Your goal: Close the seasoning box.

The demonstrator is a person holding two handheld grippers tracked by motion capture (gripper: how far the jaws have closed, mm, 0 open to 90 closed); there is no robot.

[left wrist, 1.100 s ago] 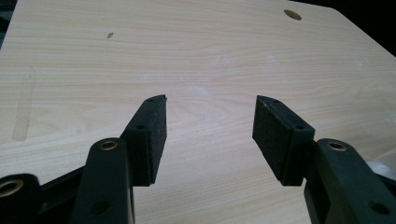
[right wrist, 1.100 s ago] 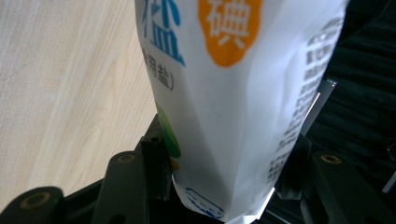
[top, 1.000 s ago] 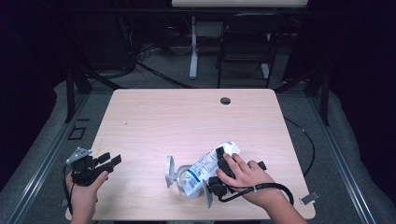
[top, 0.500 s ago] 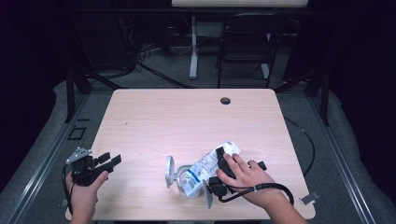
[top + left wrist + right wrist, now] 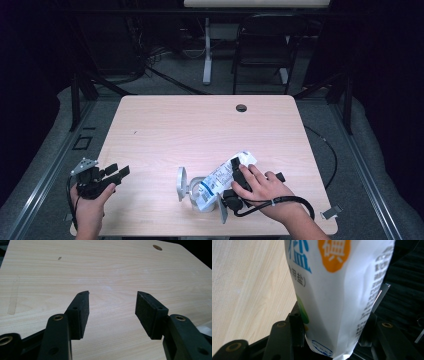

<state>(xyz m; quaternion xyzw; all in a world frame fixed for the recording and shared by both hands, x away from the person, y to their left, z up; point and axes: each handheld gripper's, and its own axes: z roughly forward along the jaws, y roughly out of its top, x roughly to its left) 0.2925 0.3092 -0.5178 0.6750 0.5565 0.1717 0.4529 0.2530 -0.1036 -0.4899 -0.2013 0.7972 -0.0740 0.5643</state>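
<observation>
My right gripper [image 5: 235, 181] has its fingers clamped on the white salt bag [image 5: 220, 181], which lies slanted at six o'clock on the surface [image 5: 200, 125], its lower end at a metal holder [image 5: 181, 184]. My left gripper [image 5: 111, 312] hovers at eight o'clock, fingers wide, holding nothing. Risk, in my judgement: the soft bag may sag or slip, since the grip sits at one end.

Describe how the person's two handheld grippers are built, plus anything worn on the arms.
Both are black two-jaw tools. The left gripper carries a grey three-cornered plate on top, and a black cable trails from it. Its flat rectangular pads sit on black links with brass-coloured rivets. The right gripper trails a black cable looping over the wrist. The forearms are bare, no sleeves visible.
</observation>
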